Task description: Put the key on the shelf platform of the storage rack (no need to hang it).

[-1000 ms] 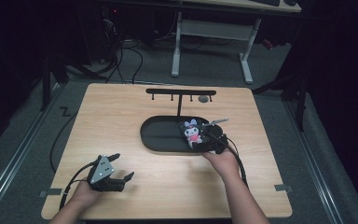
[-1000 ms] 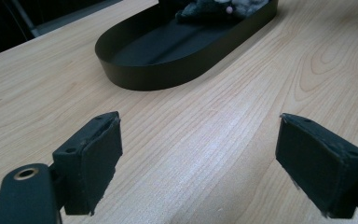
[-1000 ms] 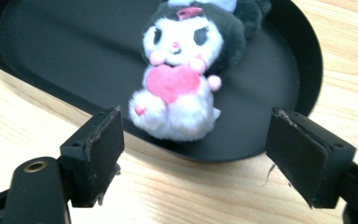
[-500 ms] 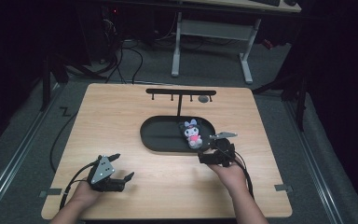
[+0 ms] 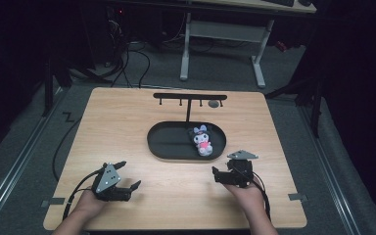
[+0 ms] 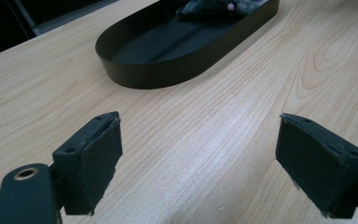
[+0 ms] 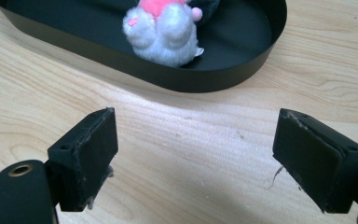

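A small plush toy (image 5: 201, 140), dark-eared with a white and pink body, lies at the right end of a black oval tray (image 5: 161, 152) in the middle of the table. My right gripper (image 5: 220, 172) rests near the table's front, just short of the tray. Its jaws have just been opening and stand open with nothing between them. In the right gripper view the plush (image 7: 165, 30) lies inside the tray wall (image 7: 205, 81), beyond my right gripper (image 7: 196, 158). My left gripper (image 5: 129, 175) is open at the front left; my left gripper (image 6: 200, 163) faces the tray (image 6: 168, 70).
A black rack with hooks (image 5: 188, 97) stands behind the tray, with a small grey object (image 5: 214, 104) under its right end. Bare wood lies between the two grippers. White desk legs (image 5: 257, 58) stand on the floor beyond the table.
My right gripper has drawn back from the plush in the tray toward the table's near edge and sunk a little. The plush stays in the tray. The left gripper has kept still.
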